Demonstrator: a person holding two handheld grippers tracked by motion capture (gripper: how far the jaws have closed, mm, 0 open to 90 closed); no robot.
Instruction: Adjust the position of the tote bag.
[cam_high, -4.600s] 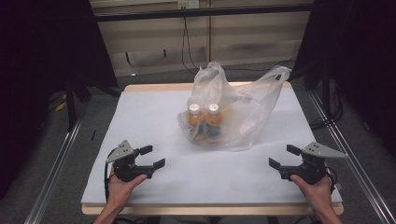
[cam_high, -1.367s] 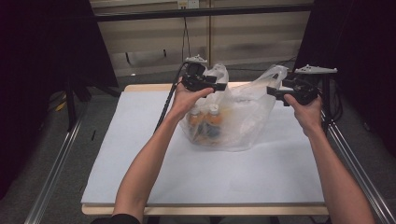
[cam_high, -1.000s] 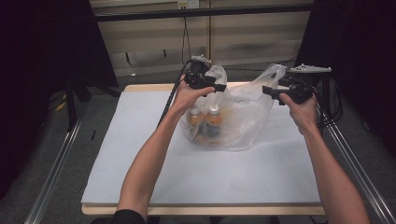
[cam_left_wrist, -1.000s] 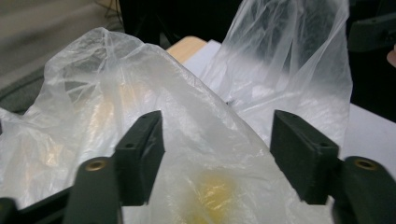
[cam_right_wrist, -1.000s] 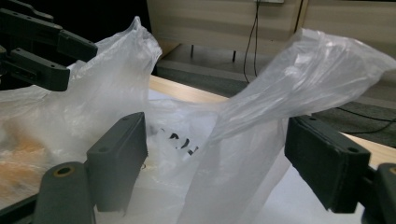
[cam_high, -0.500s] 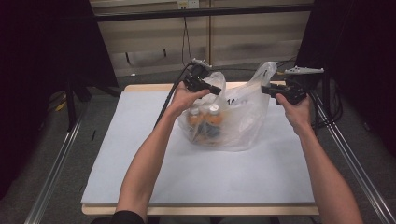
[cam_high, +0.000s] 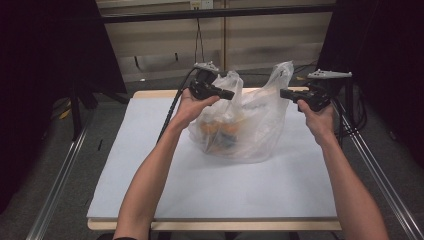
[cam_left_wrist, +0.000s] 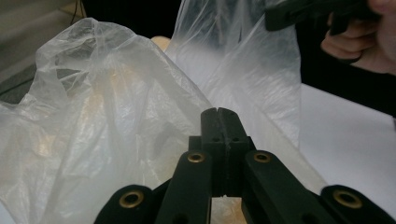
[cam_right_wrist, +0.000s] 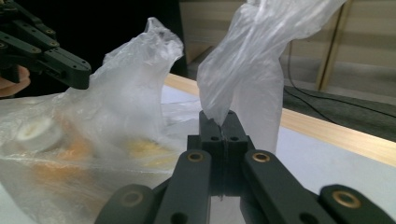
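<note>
A clear plastic bag (cam_high: 240, 125) holding orange bottles (cam_high: 220, 132) with white caps (cam_right_wrist: 35, 130) rests on the white table (cam_high: 210, 190). My left gripper (cam_high: 231, 94) is at the bag's left handle. In the left gripper view its jaws (cam_left_wrist: 218, 112) are shut, with thin film of the bag (cam_left_wrist: 116, 116) pinched between them. My right gripper (cam_high: 283, 93) has just been closing and is shut on the right handle, which rises from between its jaws (cam_right_wrist: 223, 122). Both handles are held up and apart above the bag (cam_right_wrist: 116, 121).
The table's wooden far edge (cam_right_wrist: 336, 133) runs behind the bag. Metal rails (cam_high: 60, 185) flank the table on both sides. Cables (cam_high: 200, 45) hang at the back wall. Dark curtains stand left and right.
Both grippers came from the table's front up to the bag and shut on its handles. In the last second the left hand has drawn its handle slightly up and left.
</note>
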